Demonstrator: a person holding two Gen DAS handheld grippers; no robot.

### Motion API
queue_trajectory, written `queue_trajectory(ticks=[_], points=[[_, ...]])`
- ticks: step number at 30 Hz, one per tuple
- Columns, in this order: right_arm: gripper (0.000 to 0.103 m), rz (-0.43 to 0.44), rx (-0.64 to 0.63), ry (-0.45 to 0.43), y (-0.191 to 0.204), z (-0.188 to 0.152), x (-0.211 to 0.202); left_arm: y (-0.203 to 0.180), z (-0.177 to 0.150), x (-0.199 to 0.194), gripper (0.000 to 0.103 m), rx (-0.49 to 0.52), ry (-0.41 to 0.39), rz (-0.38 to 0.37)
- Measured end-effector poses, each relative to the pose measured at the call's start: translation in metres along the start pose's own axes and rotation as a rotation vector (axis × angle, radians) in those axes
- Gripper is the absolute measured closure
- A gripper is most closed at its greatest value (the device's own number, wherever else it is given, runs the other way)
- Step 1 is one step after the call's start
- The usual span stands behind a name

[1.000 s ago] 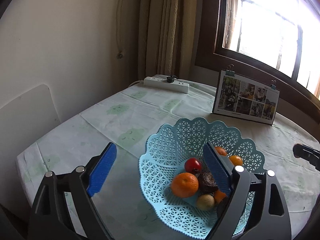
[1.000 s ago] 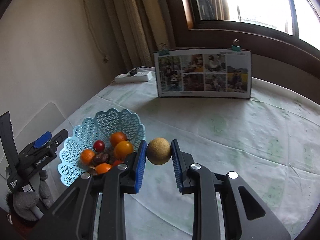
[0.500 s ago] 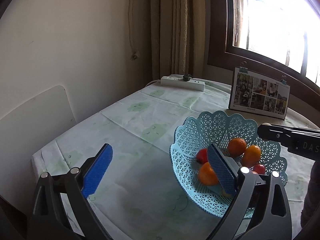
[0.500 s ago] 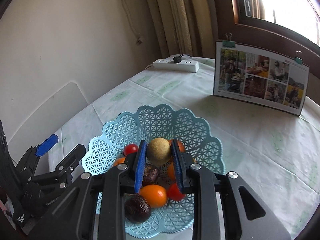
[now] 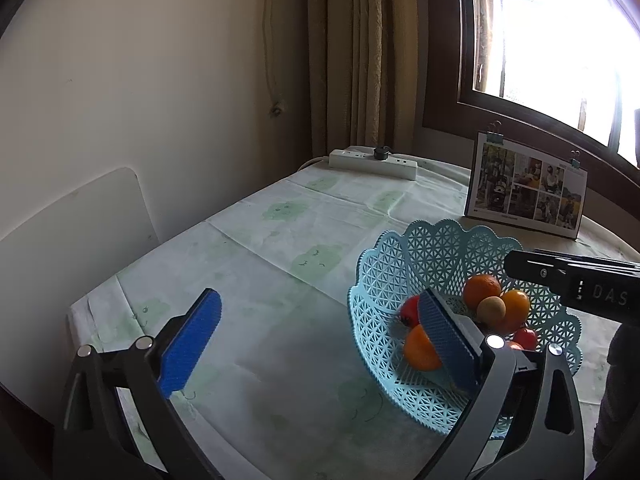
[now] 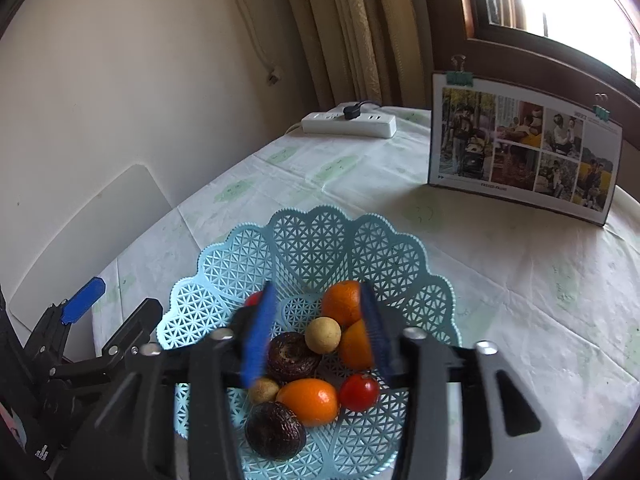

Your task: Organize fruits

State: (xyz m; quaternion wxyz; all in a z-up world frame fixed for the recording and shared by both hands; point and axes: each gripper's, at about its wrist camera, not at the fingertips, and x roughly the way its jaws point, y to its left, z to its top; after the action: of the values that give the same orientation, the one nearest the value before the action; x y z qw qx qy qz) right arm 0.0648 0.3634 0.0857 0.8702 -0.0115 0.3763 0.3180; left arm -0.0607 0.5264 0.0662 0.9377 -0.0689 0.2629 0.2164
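A light blue lattice basket (image 6: 312,236) sits on the tablecloth and holds several fruits. A round tan fruit (image 6: 323,335) rests loose on the pile, beside two oranges (image 6: 342,304) and a dark brown fruit (image 6: 290,356). My right gripper (image 6: 317,332) hovers just above the pile, open, its blue pads (image 6: 260,332) blurred on either side of the tan fruit and apart from it. In the left wrist view the basket (image 5: 384,276) is at the right with the tan fruit (image 5: 491,309) on top. My left gripper (image 5: 318,344) is wide open and holds nothing; its right pad (image 5: 444,344) overlaps the basket's near side.
A white power strip (image 5: 372,159) lies at the table's far edge by the curtain. A clipped photo board (image 6: 520,152) stands behind the basket. A white chair back (image 5: 72,232) is at the left table edge. Bare tablecloth (image 5: 260,272) lies left of the basket.
My right gripper carried the tan fruit over the basket, opened and let it go onto the pile. The left gripper drifted leftward, still open.
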Motion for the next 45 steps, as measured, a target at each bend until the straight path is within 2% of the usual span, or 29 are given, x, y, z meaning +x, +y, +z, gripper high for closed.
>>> queue_trajectory(ticks=[4, 6, 8, 11, 13, 15, 18, 24, 29, 33, 45], points=[[0.042, -0.010, -0.007, -0.038, -0.001, -0.001, -0.016, 0.002, 0.002, 0.000, 0.003, -0.006, -0.002, 0.017], [0.033, -0.015, -0.016, -0.064, -0.001, -0.003, -0.026, 0.002, 0.002, -0.001, 0.003, -0.008, -0.007, 0.036], [0.029, -0.028, -0.024, -0.092, 0.000, -0.005, -0.037, 0.002, 0.003, -0.003, 0.003, -0.008, -0.015, 0.060], [0.017, -0.043, -0.031, -0.147, 0.000, -0.010, -0.055, 0.002, 0.004, -0.005, 0.003, -0.007, -0.021, 0.086], [0.015, -0.057, -0.043, -0.181, 0.001, -0.014, -0.065, 0.001, 0.004, -0.007, 0.003, -0.006, -0.020, 0.102], [0.007, -0.070, -0.051, -0.199, 0.001, -0.018, -0.073, -0.001, 0.004, -0.009, 0.003, 0.000, -0.019, 0.118], [0.006, -0.077, -0.050, -0.191, -0.001, -0.027, -0.079, -0.003, 0.002, -0.012, 0.003, 0.002, -0.018, 0.142], [0.005, -0.078, -0.054, -0.166, -0.008, -0.048, -0.083, -0.012, -0.007, -0.021, 0.003, 0.007, -0.008, 0.131], [0.005, -0.120, -0.118, -0.121, -0.004, -0.061, -0.080, -0.039, -0.018, -0.029, 0.003, 0.100, -0.003, 0.162], [0.005, -0.129, -0.135, -0.113, -0.002, -0.066, -0.080, -0.055, -0.023, -0.034, 0.003, 0.159, -0.010, 0.189], [0.005, -0.156, -0.182, -0.091, -0.001, -0.073, -0.080, -0.063, -0.025, -0.039, 0.003, 0.189, -0.005, 0.197]])
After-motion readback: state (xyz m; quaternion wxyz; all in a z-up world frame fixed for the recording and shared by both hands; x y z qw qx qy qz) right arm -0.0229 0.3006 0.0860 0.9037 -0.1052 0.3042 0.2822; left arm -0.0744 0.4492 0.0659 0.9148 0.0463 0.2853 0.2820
